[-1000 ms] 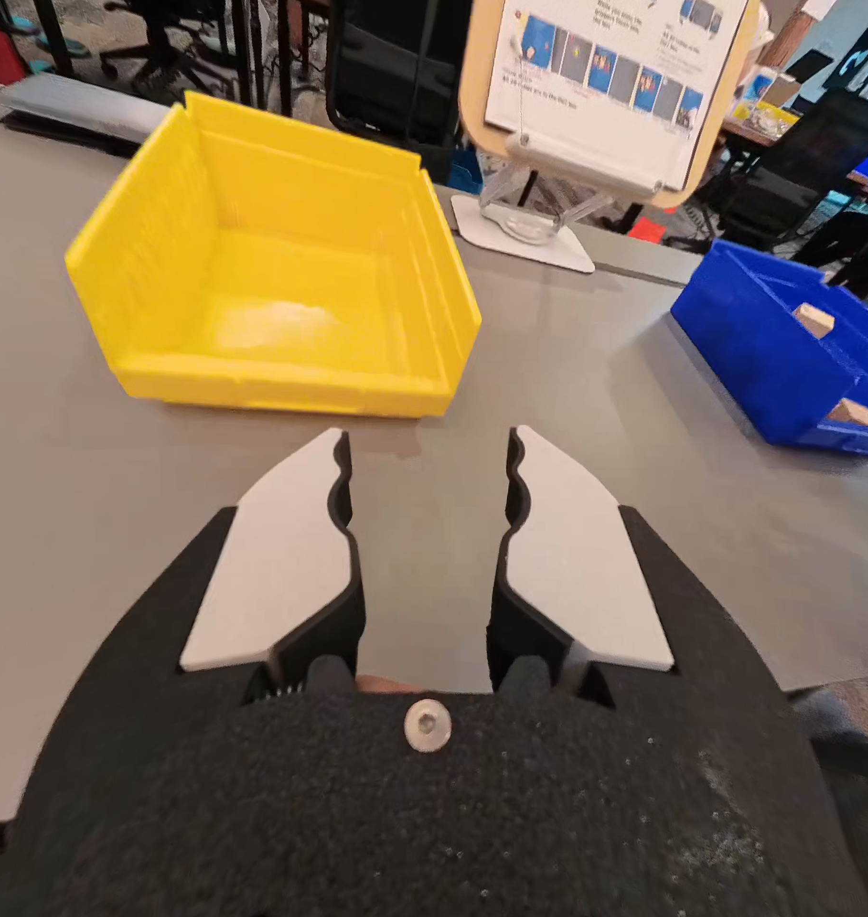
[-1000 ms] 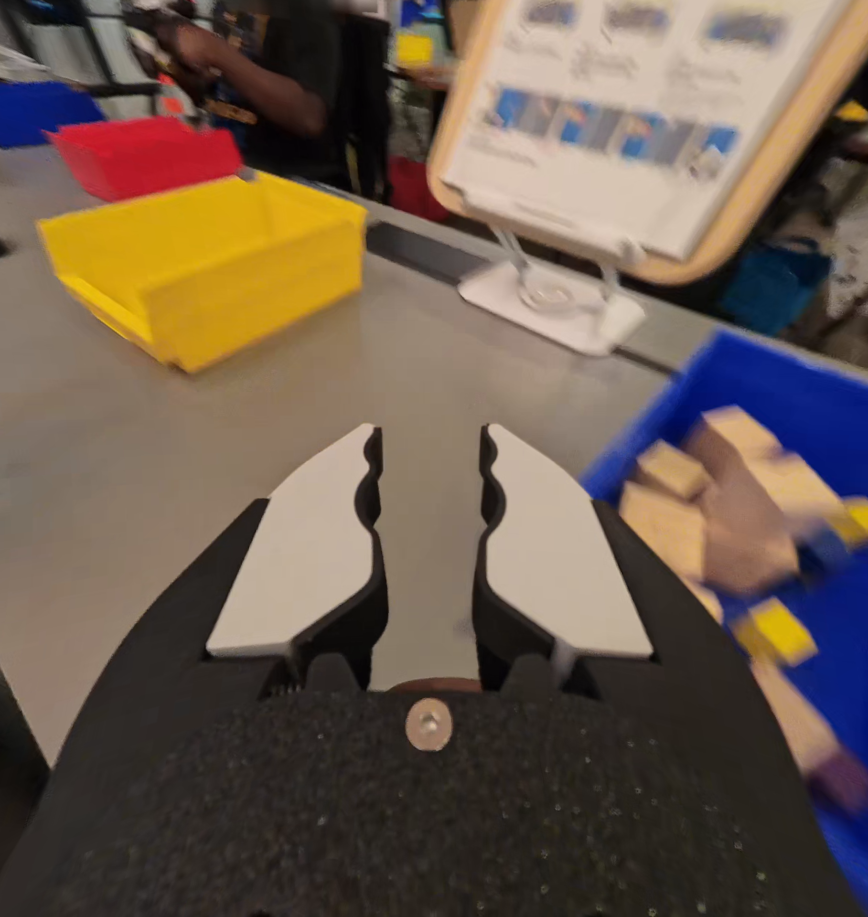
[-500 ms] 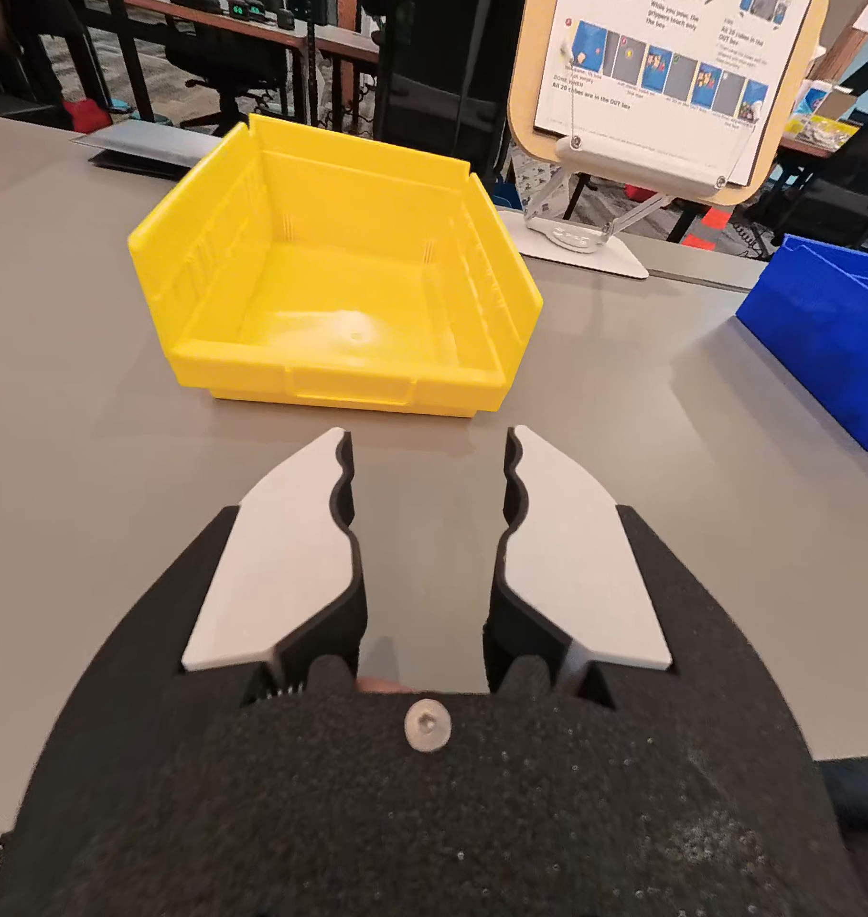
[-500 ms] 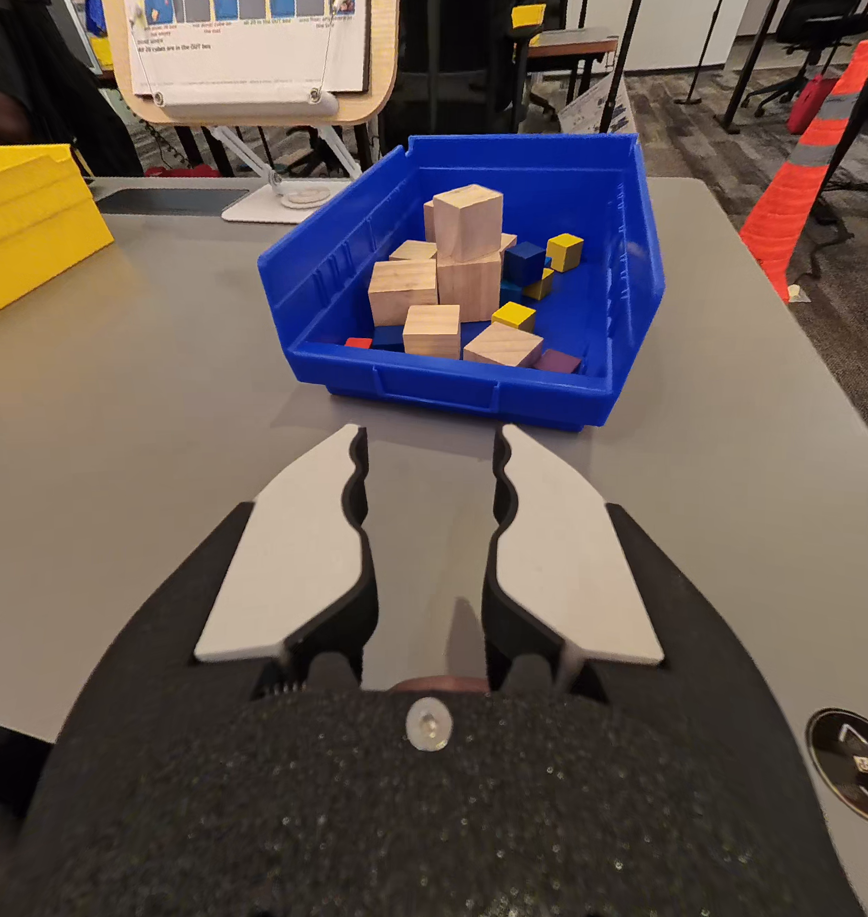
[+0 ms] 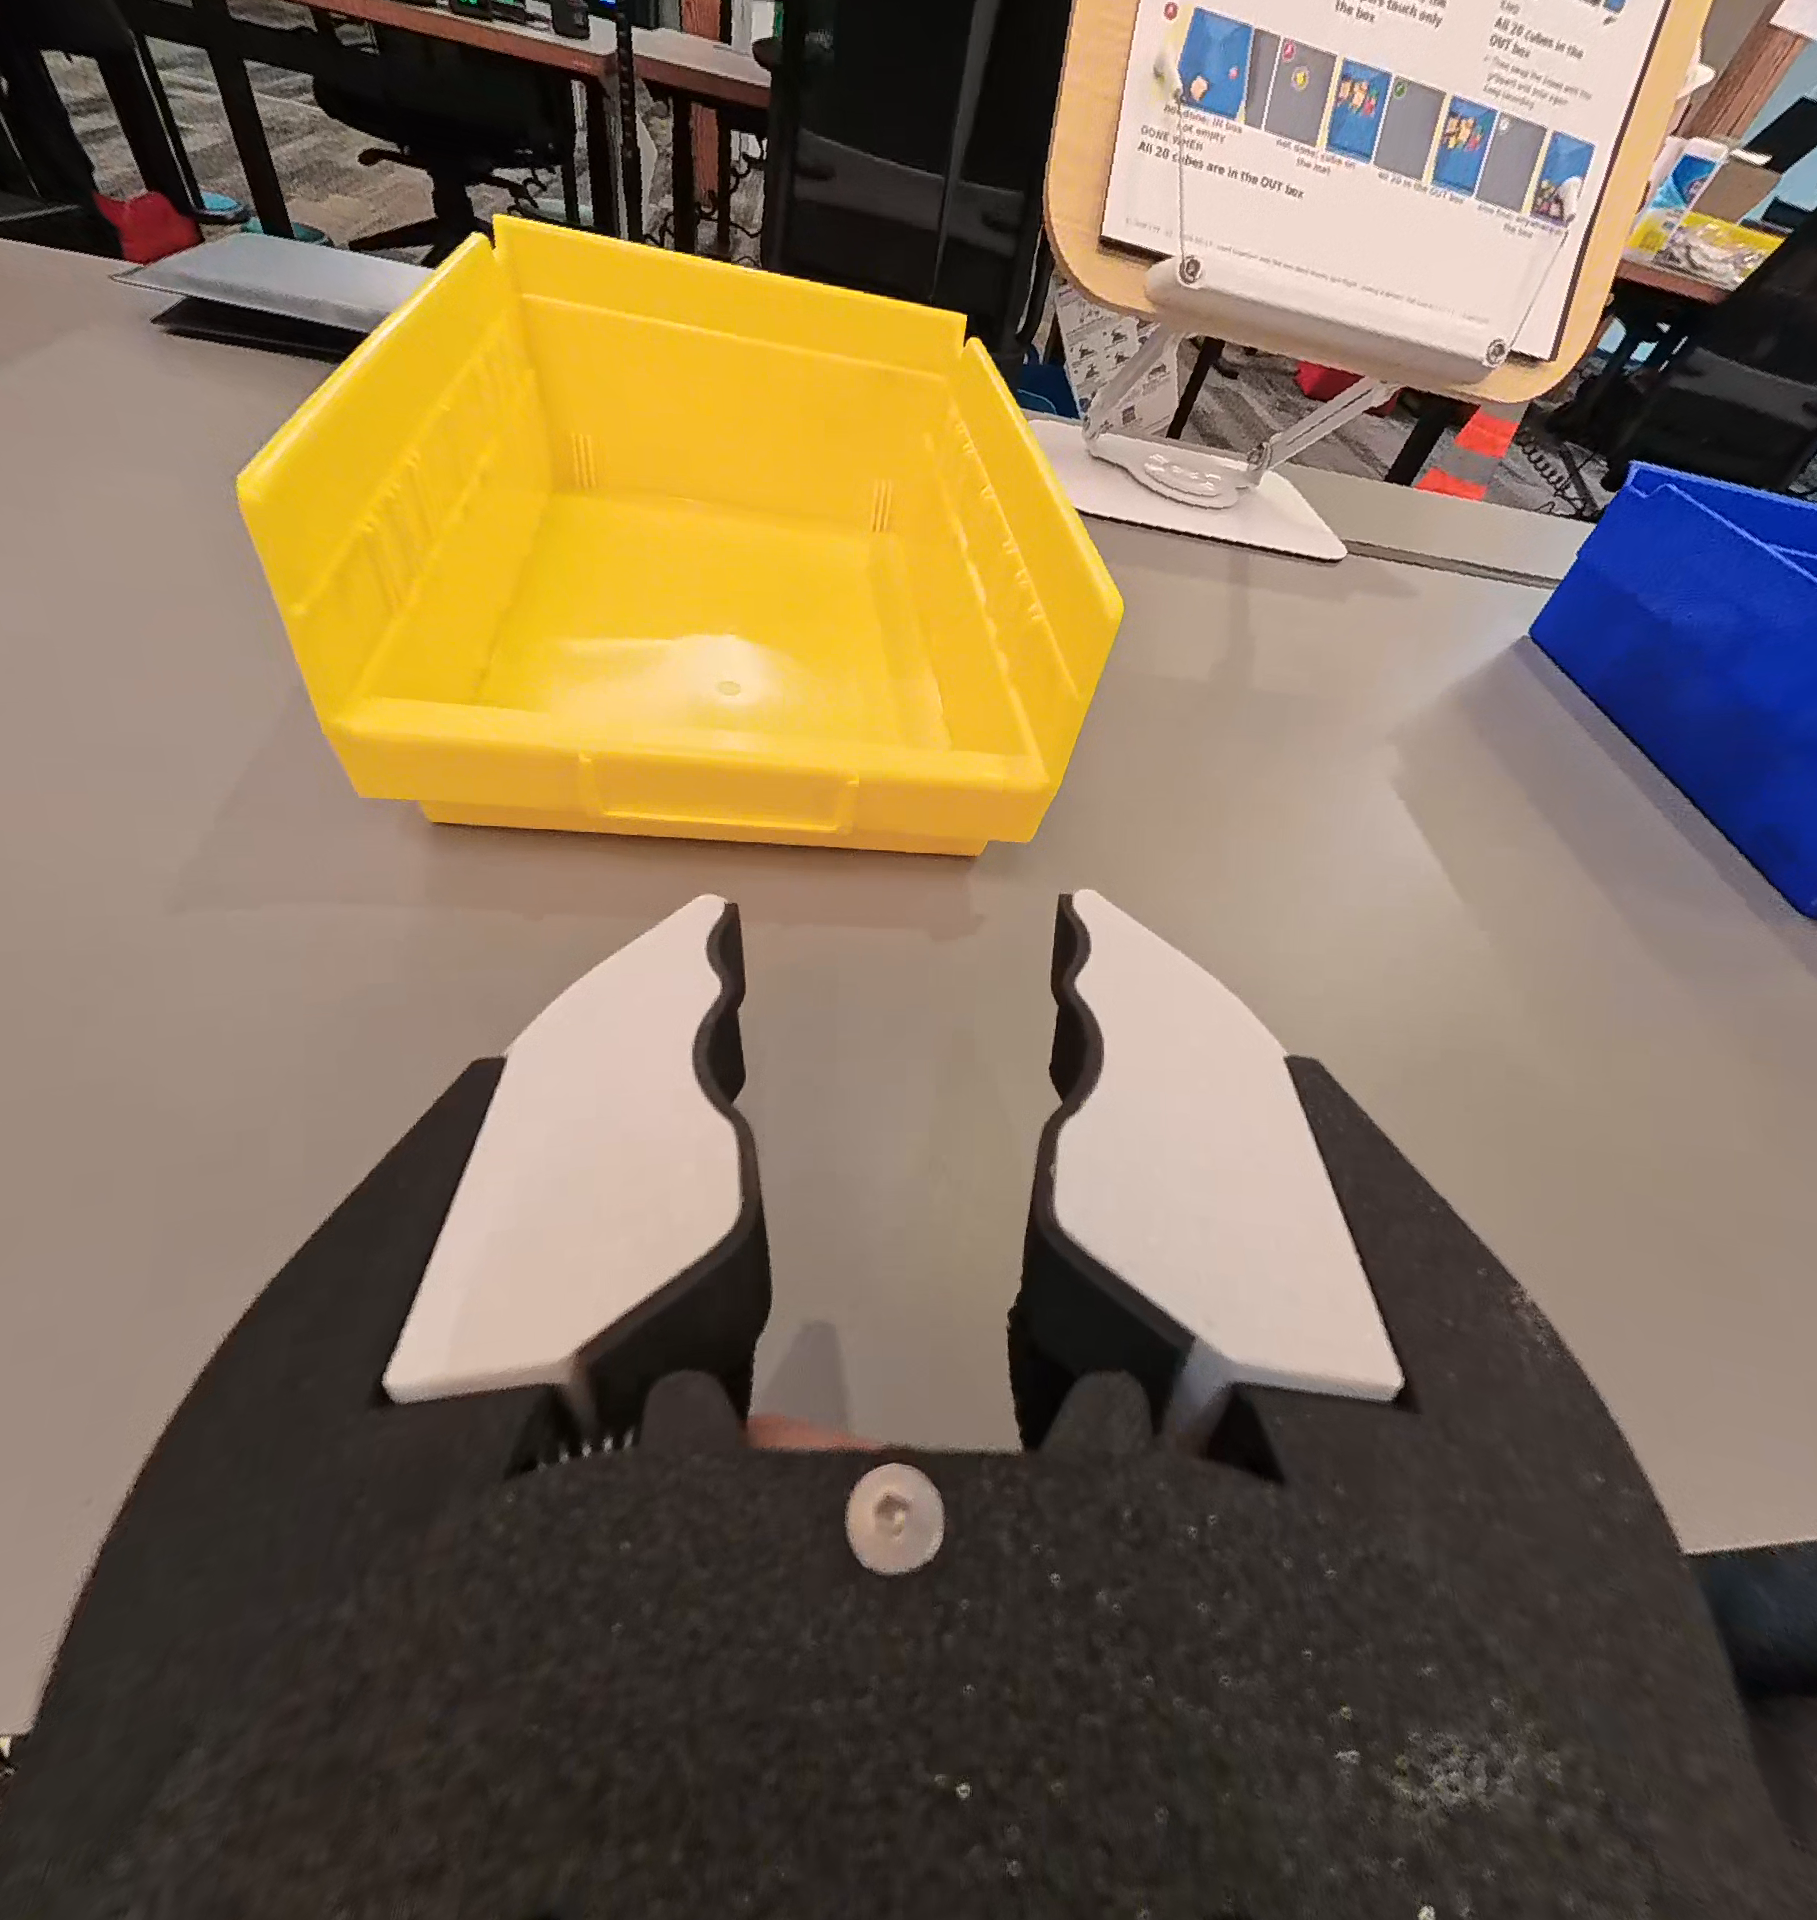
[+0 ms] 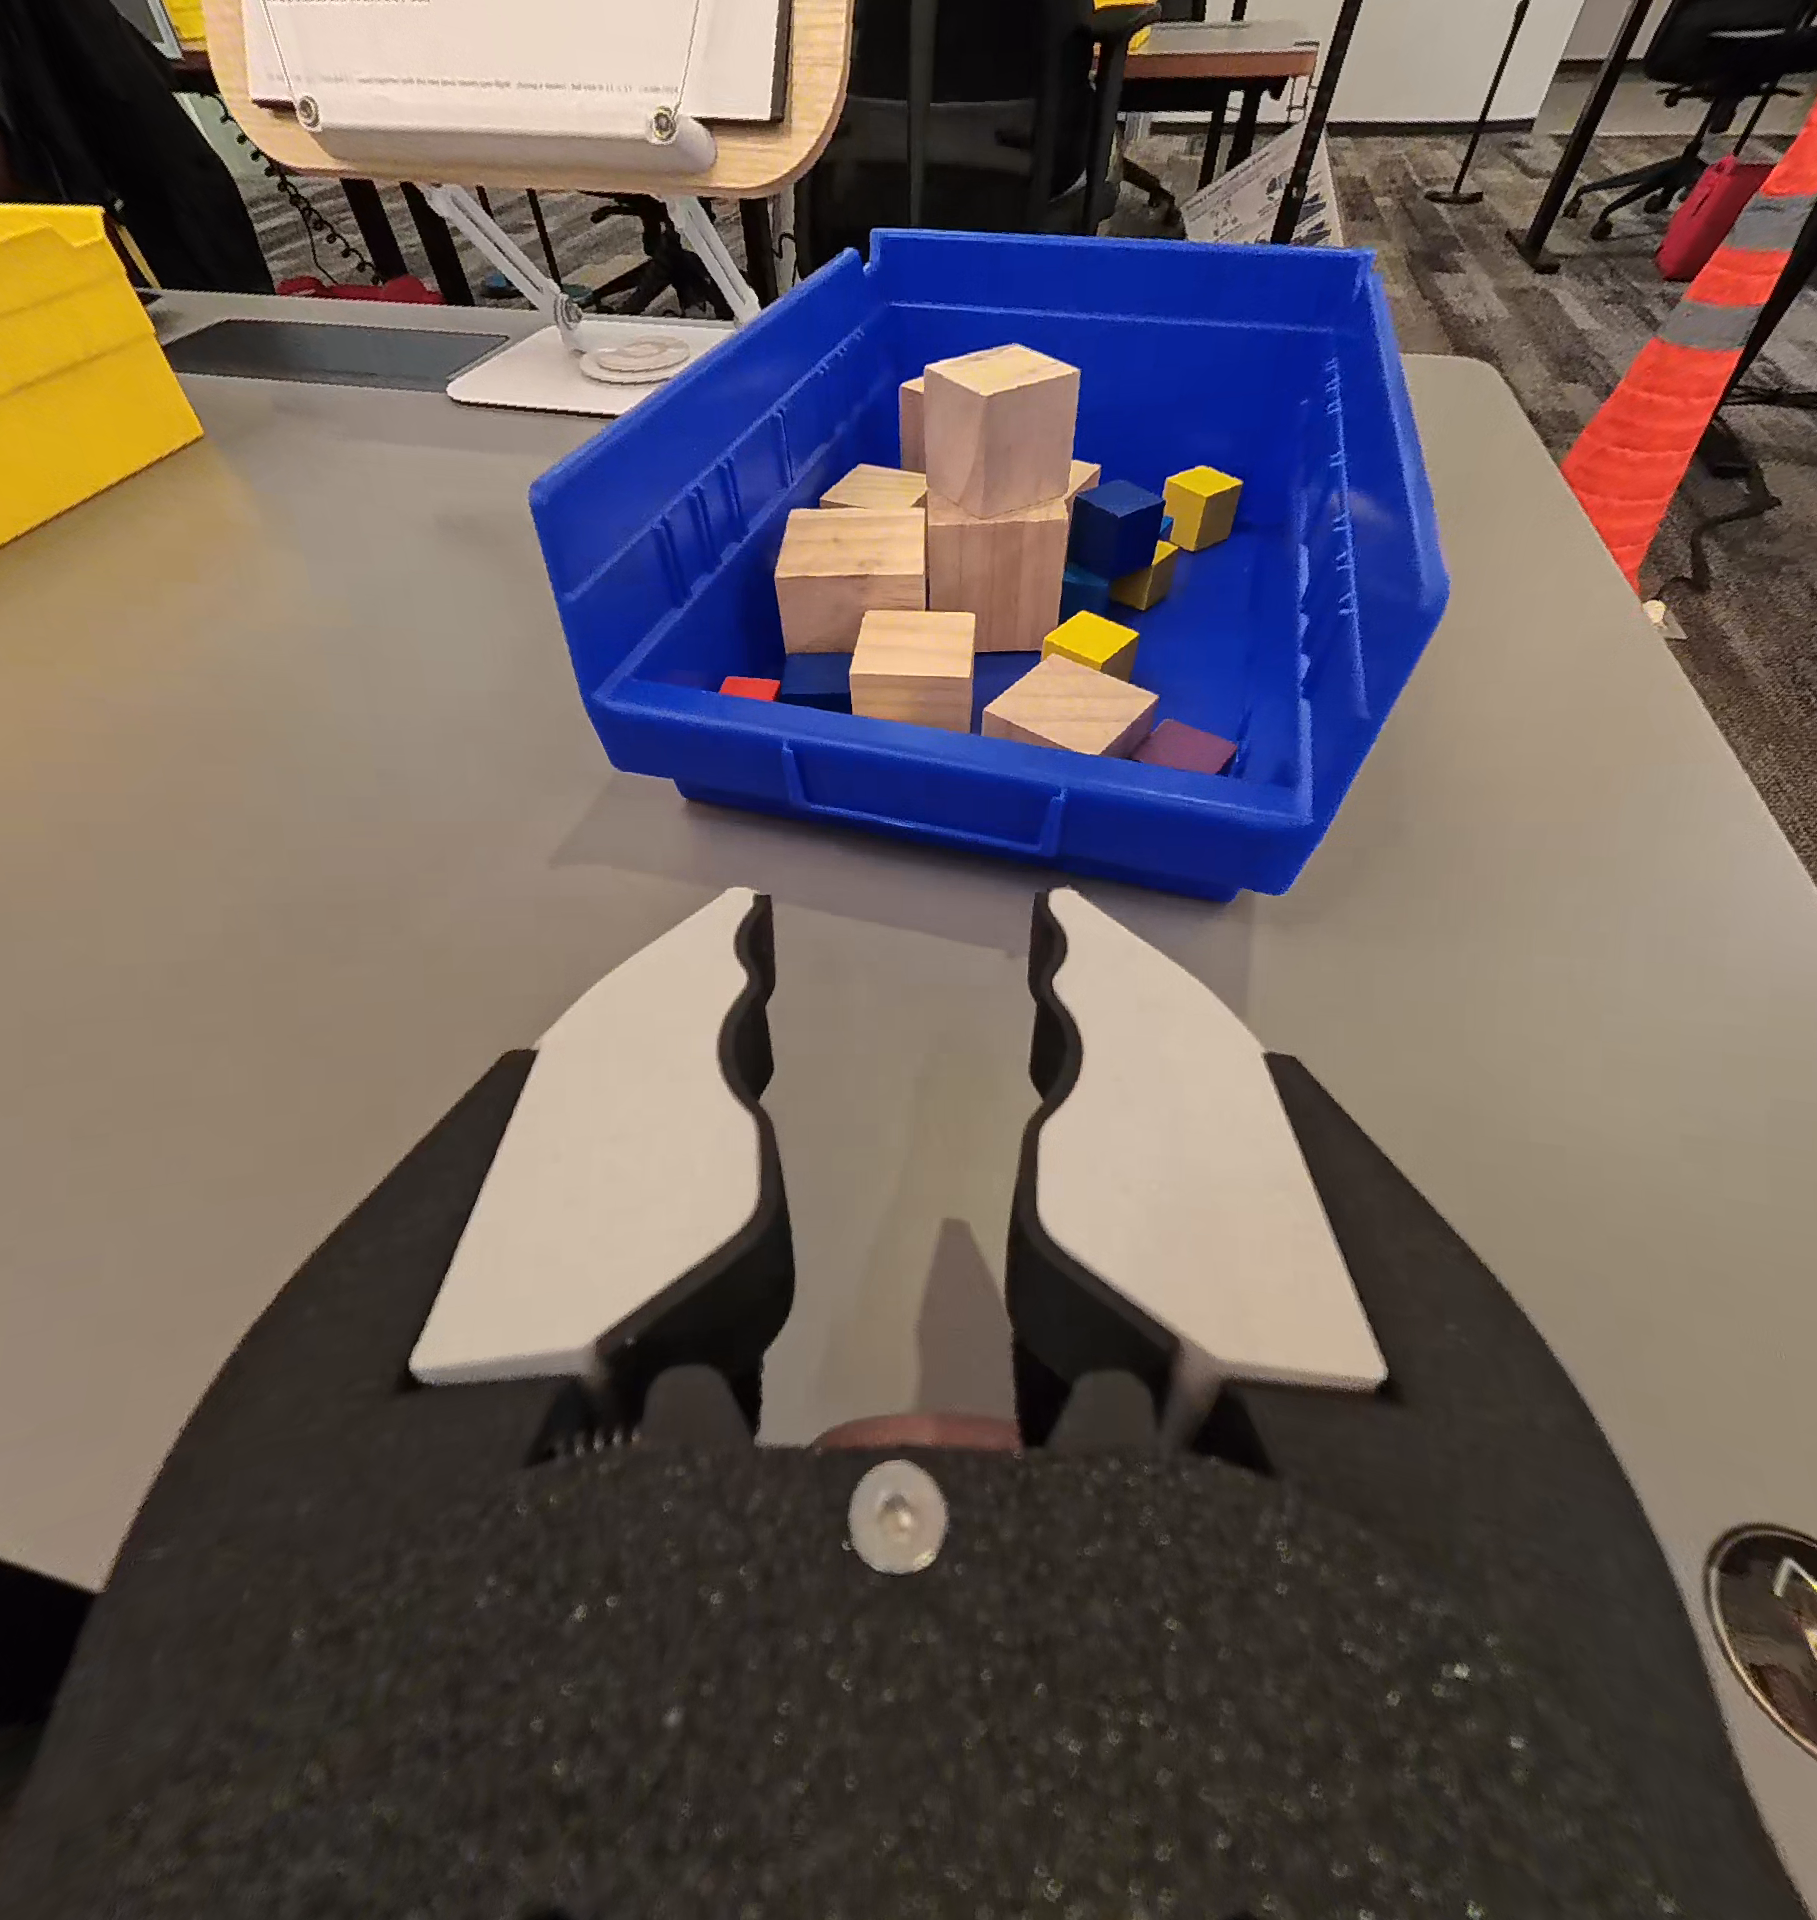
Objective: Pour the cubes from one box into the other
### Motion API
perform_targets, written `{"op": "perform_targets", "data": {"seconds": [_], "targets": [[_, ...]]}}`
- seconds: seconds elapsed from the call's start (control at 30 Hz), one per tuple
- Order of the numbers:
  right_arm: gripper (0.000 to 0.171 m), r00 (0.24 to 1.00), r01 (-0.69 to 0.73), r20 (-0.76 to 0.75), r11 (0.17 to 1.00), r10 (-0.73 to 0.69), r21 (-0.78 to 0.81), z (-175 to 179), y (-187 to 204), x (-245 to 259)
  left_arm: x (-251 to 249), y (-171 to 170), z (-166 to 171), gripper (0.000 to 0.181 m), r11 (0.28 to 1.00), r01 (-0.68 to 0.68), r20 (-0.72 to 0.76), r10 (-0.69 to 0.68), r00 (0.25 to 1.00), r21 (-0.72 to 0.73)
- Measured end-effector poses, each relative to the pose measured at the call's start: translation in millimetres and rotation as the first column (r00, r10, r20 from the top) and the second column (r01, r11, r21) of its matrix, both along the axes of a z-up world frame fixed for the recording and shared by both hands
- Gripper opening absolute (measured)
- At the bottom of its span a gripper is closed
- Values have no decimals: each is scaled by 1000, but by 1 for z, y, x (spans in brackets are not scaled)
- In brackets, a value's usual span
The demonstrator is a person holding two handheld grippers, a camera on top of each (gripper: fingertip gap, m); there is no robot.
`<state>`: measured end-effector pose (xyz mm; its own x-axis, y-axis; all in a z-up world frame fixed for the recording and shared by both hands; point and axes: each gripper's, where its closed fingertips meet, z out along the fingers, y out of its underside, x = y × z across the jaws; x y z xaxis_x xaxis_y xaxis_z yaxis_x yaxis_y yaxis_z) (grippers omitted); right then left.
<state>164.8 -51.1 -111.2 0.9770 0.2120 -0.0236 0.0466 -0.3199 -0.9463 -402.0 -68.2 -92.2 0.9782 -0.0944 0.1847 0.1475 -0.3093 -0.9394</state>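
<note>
Looking down the right gripper (image 6: 896, 904), the blue bin (image 6: 945, 805) sits dead ahead in the upper middle of the right wrist view, its low front lip facing the fingertips and just beyond them, not touching. Jaws are apart with nothing between them but grey table (image 6: 260, 831). The wooden cubes (image 6: 997, 426) are piled toward the bin's left-centre, one perched on top of another, with small yellow cubes (image 6: 1200, 504), dark blue ones and a purple one scattered to the right and along the front.

Over in the left wrist view, the left gripper (image 5: 893, 904) is also spread and holding nothing, pointed at the empty yellow bin (image 5: 712, 795), which fills the upper middle of that frame. The blue bin only peeks in at the right edge there, well apart from the yellow one.

So my read: the right gripper is the nearer one for the full bin, and that front lip running crosswise to the fingers is the obvious thing to pinch. The clipboard stand (image 5: 1195, 488) sits behind, between the two bins.
</note>
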Motion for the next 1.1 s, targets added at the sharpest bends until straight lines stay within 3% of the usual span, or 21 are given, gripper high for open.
{"op": "perform_targets", "data": {"seconds": [0.2, 0.27, 0.4, 0.53, 0.67, 0.87, 0.97, 1.1], "targets": [[46, 1000, 8, -5, 1000, -8, 10, 1, 3, 0, 3, 4, -2, 57, 1000, -14, -8, 14, 1000, -7], [47, 1000, 20, -23, 1000, -20, 7, 0, 5, 1, 25, 14, 9, 57, 1000, 20, 20, -20, 1000, 4], [46, 999, 35, -27, 999, -35, 29, 6, 6, 2, 131, 39, 20, 57, 969, 246, -50, -247, 968, -29], [48, 999, 45, -10, 998, -45, 35, 5, 6, 7, 274, 49, -4, 58, 838, 522, 19, -526, 850, -160], [48, 999, 46, -28, 999, -45, 21, 3, 4, 10, 394, 59, -24, 59, 752, 626, -16, -643, 766, -206], [51, 998, 67, 9, 998, -67, 3, -4, 1, 16, 486, 124, -25, 58, 820, 536, -39, -553, 832, -199], [53, 987, 148, 67, 989, -146, -17, -11, 1, 29, 473, 153, -33, 15, 895, 394, -199, -433, 879, -206], [65, 964, 257, 93, 964, -250, -68, -22, 4, 48, 464, 147, -34, 11, 910, 356, -242, -402, 883, -212]]}}
